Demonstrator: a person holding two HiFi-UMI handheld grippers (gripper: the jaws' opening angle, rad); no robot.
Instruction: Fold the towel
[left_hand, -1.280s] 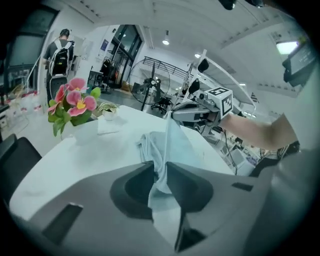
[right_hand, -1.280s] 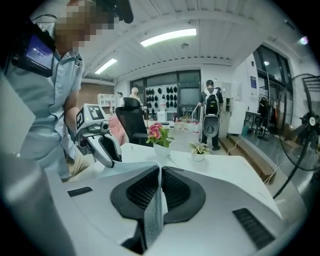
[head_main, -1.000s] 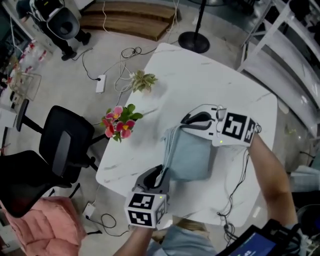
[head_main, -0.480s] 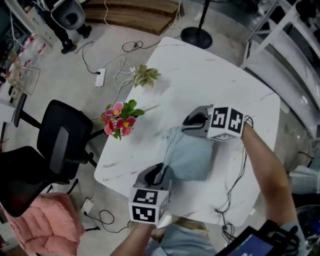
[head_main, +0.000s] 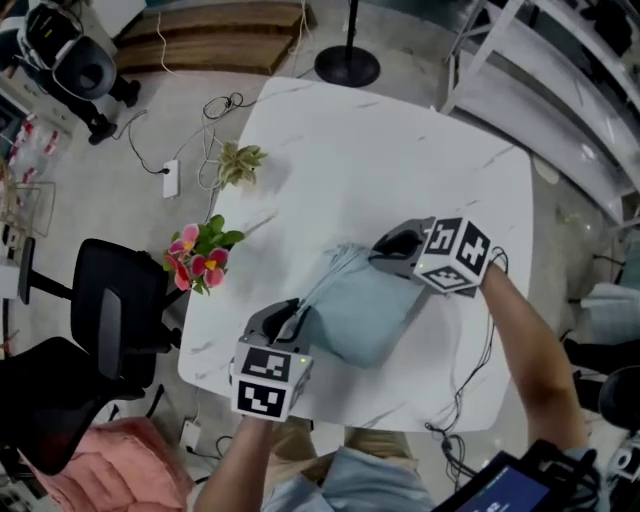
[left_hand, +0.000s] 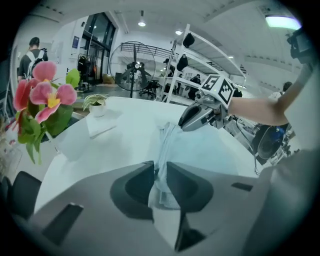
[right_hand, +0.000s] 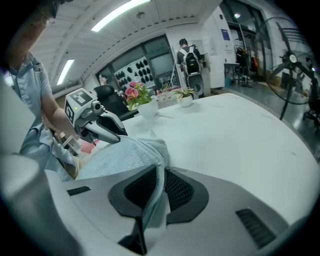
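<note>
Left gripper (head_main: 291, 316) pinches towel (head_main: 365, 310); right gripper (head_main: 386, 250) — jaws just closing — pinches it too.

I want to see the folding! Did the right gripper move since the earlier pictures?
Yes. Against the white table, the right gripper has sunk closer to it and rolled; its jaws have just been closing, pinching the towel.

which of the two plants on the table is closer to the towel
The pink-flowered plant, at the left edge of the table; the flowerless green plant stands farther off.
</note>
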